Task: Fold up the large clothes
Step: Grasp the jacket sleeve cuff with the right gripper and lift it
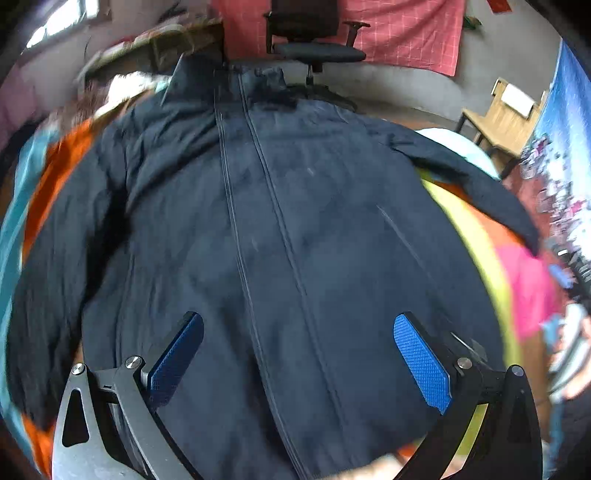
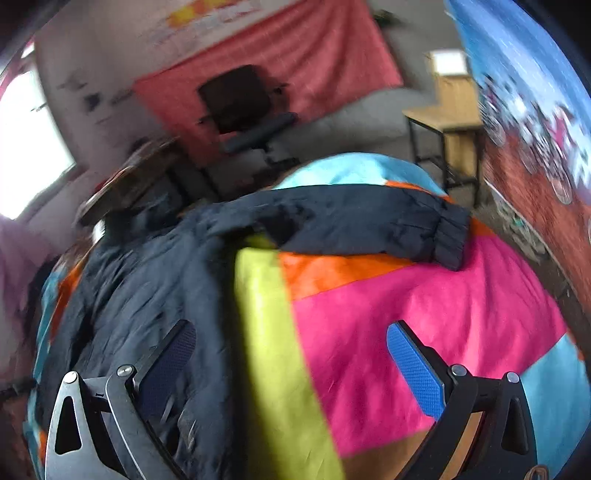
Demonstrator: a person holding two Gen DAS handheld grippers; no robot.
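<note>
Jacket (image 1: 280, 229) hem cut off; left sleeve blurred, cuff seemingly hidden.

home room | office chair (image 1: 314, 44) | wooden desk (image 2: 448, 122) | red wall cloth (image 1: 406, 33)
</note>
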